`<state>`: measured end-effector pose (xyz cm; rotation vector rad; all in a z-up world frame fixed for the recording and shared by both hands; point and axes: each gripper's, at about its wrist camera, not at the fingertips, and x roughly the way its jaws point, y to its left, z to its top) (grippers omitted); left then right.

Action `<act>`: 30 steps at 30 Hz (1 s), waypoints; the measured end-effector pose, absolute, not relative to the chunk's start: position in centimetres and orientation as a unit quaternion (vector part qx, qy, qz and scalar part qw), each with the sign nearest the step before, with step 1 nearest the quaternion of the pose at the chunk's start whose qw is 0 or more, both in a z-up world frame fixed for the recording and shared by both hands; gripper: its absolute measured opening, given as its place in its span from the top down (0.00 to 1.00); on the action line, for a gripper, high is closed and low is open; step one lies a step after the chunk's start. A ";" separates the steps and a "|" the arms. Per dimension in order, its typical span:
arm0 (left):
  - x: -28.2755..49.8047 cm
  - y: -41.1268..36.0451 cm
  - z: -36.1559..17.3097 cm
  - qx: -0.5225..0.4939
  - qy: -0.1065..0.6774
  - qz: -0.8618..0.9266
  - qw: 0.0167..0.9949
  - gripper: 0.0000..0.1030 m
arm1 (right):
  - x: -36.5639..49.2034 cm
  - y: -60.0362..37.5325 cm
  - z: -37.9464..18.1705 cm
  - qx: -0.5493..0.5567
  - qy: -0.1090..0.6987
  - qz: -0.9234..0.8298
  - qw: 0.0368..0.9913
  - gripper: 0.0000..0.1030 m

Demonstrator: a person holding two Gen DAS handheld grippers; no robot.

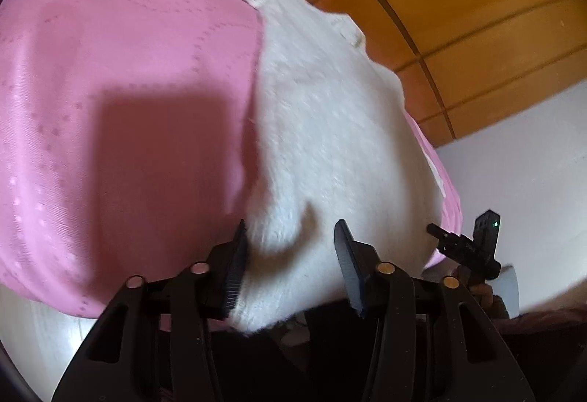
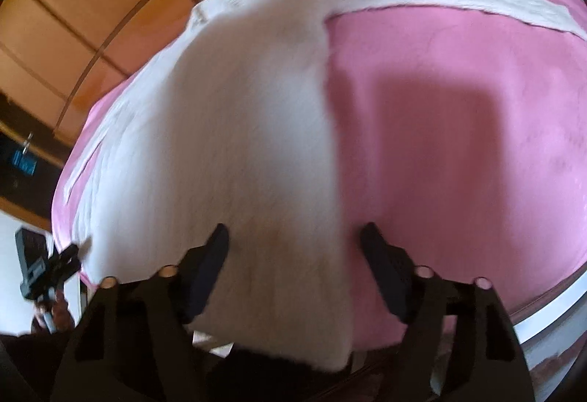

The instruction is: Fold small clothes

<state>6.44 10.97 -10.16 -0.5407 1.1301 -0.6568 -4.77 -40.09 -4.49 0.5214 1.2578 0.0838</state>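
Pinch white fleece garment (image 1: pixel 330 130) at near edge of pink bed (image 1: pixel 110 108) (both grippers (image 1: pixel 290 248) (image 2: pixel 293 248) part-open, holding nothing); grip evenly, keep edges aligned.

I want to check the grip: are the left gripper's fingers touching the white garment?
Cannot tell. In the left wrist view the white garment lies between the open left gripper, but no clear contact or gap shows at either finger.

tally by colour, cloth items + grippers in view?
White: 1, fluffy garment
Pink: 1, bed cover with a white band
Black: 2, left gripper and right gripper
Total: 4
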 end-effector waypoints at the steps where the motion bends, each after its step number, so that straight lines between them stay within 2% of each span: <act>1: 6.8 10.0 -10.1 -0.233 0.521 -0.305 0.762 0.87 | -5.2 -39.5 -4.3 0.231 0.584 0.046 0.777 0.57; 2: 6.7 9.5 -10.1 -0.221 0.523 -0.305 0.765 0.94 | -5.6 -39.1 -4.1 0.219 0.588 0.047 0.777 0.69; 3: 6.7 9.1 -9.9 -0.209 0.521 -0.304 0.770 0.94 | -5.5 -38.7 -4.0 0.205 0.593 0.049 0.777 0.89; 5: 6.8 9.1 -8.6 -0.223 0.502 -0.319 0.772 0.95 | -5.3 -38.6 -2.9 0.199 0.592 0.060 0.778 0.90; 10: 5.6 11.2 -3.7 -0.282 0.439 -0.377 0.765 0.96 | -5.8 -40.1 6.1 0.222 0.494 0.136 0.829 0.91; 12: 4.8 11.4 -3.7 -0.293 0.443 -0.386 0.755 0.96 | -6.7 -40.5 6.9 0.210 0.499 0.139 0.829 0.91; 19: 3.3 10.8 -11.3 -0.269 0.550 -0.321 0.723 0.96 | -8.8 -41.6 -2.0 0.217 0.604 0.080 0.762 0.92; 23: 4.1 10.7 -12.3 -0.231 0.578 -0.294 0.725 0.96 | -9.0 -41.7 -4.3 0.212 0.620 0.068 0.752 0.91; 24: 4.3 10.8 -11.8 -0.220 0.579 -0.292 0.729 0.96 | -8.6 -41.8 -4.1 0.217 0.619 0.076 0.751 0.88; 26: 4.6 11.3 -10.6 -0.208 0.571 -0.278 0.744 0.84 | -8.2 -42.5 -3.4 0.222 0.607 0.080 0.758 0.71; 27: 4.7 12.1 -9.7 -0.208 0.560 -0.274 0.754 0.78 | -7.8 -43.2 -3.1 0.229 0.599 0.073 0.764 0.57; 29: 4.8 13.5 -8.2 -0.221 0.532 -0.258 0.775 0.47 | -7.3 -45.2 -2.9 0.248 0.579 0.043 0.775 0.54; 30: 5.1 14.0 -7.1 -0.227 0.512 -0.248 0.790 0.45 | -6.8 -46.2 -2.8 0.260 0.571 0.028 0.778 0.54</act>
